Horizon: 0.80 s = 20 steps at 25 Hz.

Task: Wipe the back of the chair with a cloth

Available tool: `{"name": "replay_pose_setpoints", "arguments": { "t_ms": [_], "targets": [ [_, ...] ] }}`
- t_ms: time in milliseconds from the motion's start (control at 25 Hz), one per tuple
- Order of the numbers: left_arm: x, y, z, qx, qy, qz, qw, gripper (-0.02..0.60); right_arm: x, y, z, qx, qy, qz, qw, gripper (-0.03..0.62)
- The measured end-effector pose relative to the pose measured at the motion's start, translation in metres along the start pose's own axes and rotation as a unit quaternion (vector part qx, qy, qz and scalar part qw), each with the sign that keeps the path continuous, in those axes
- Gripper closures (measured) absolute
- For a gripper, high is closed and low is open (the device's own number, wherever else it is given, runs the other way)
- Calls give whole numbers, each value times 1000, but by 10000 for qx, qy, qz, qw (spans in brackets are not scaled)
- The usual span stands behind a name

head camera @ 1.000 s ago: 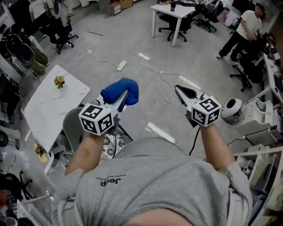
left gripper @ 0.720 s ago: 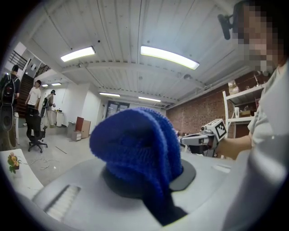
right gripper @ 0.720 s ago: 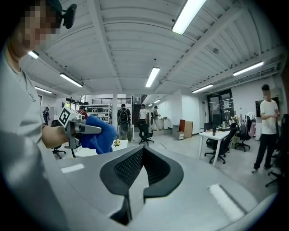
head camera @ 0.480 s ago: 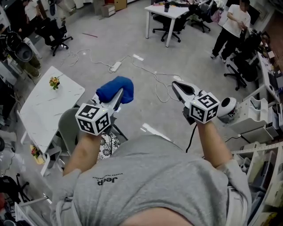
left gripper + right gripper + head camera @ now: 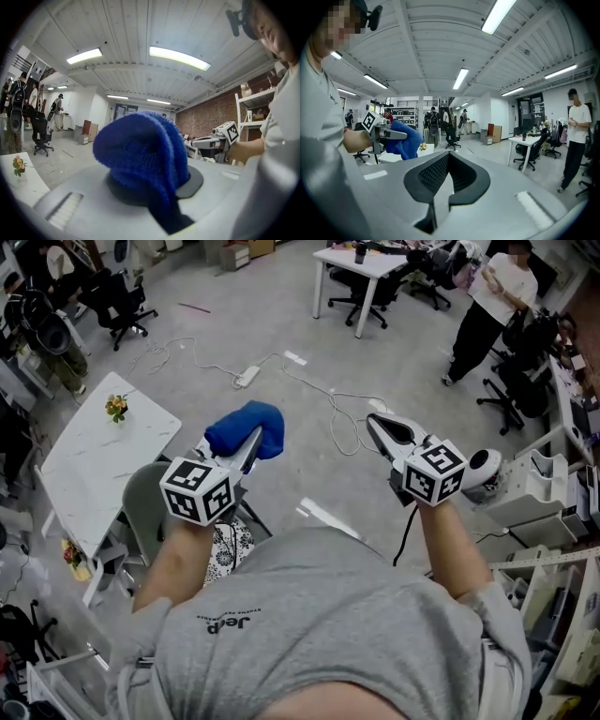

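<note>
A blue cloth (image 5: 246, 428) is bunched in my left gripper (image 5: 253, 439), held up in the air in front of the person's chest. In the left gripper view the cloth (image 5: 140, 152) fills the space between the jaws of the left gripper (image 5: 152, 180). A grey chair (image 5: 142, 509) stands on the floor below the left forearm, partly hidden by it. My right gripper (image 5: 375, 424) hovers level with the left one, apart from it, its jaws together and empty. In the right gripper view its black pads (image 5: 426, 176) meet, and the cloth (image 5: 403, 138) shows at the left.
A white marble table (image 5: 89, 465) with a small flower pot (image 5: 116, 410) stands left of the chair. A power strip and cable (image 5: 246, 379) lie on the floor ahead. A white desk (image 5: 361, 263), office chairs and a standing person (image 5: 483, 310) are farther off. Shelving (image 5: 553, 559) is at the right.
Both grippers have stayed almost where they were, the cloth still held in the left one. The person at the far right has stepped a little to the left.
</note>
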<state>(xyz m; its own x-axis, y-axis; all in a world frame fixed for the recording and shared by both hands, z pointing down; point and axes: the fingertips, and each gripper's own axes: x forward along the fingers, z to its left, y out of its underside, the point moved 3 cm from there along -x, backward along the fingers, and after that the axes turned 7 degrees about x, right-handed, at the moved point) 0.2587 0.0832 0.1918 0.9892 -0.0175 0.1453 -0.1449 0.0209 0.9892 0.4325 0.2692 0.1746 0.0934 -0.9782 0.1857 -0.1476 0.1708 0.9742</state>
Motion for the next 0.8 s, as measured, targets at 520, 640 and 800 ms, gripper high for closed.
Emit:
{"name": "replay_pose_setpoints", "arguments": {
  "t_ms": [520, 640, 800],
  "targets": [
    [-3, 1, -1, -41, 11, 41, 10000, 443, 4, 3, 3, -28, -107, 25, 9999, 592],
    [-4, 0, -2, -50, 7, 34, 10000, 443, 3, 3, 4, -51, -126, 20, 9999, 591],
    [-5, 0, 0, -68, 3, 39, 10000, 443, 4, 2, 5, -85, -139, 32, 9999, 592]
  ]
}}
